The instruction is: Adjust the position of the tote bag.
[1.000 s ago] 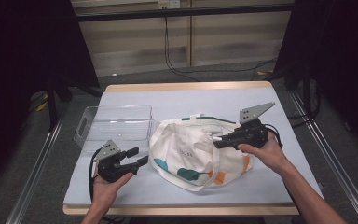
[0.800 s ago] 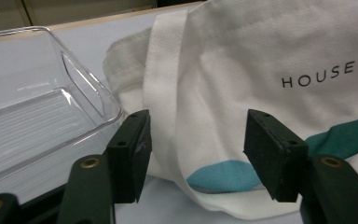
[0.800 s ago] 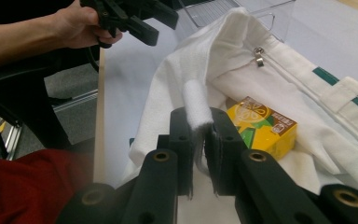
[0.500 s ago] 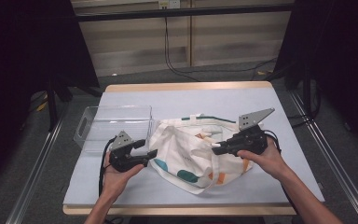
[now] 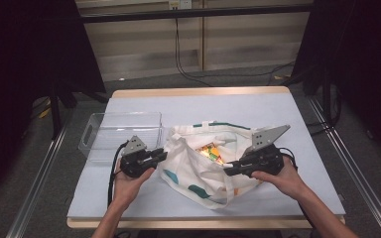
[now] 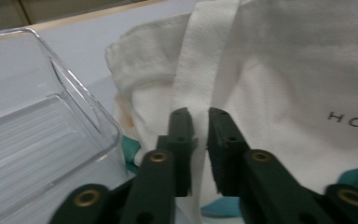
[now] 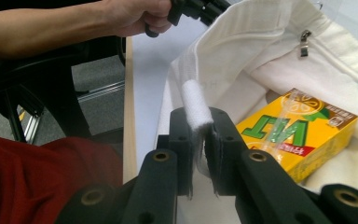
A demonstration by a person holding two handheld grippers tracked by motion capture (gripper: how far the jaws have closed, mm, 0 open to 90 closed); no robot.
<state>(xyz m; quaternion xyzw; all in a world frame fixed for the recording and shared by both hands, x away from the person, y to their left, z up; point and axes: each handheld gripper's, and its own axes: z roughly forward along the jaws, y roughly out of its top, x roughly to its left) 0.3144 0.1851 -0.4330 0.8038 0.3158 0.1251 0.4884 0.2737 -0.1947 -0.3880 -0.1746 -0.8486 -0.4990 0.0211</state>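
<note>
A white cloth tote bag (image 5: 198, 171) with teal patches lies at the middle of the table, its mouth held apart. My left gripper (image 5: 162, 155) is at the bag's left edge; its jaws have just been closing, and in the left gripper view (image 6: 199, 123) they pinch the bag's white strap (image 6: 205, 56). At the bag's right side, my right gripper (image 5: 226, 172) is shut on a fold of the rim (image 7: 195, 105). A yellow and green carton (image 7: 298, 130) lies inside the bag (image 5: 209, 151).
A clear plastic bin (image 5: 121, 130) stands on the light blue table (image 5: 203, 106) just left of the bag, close beside my left gripper (image 6: 37, 135). The table's far half is bare. Metal rails run along both sides.
My left gripper has moved right to the bag's left edge and closed on the strap. The right gripper has drawn toward the near edge, and the bag's mouth stands wider.
</note>
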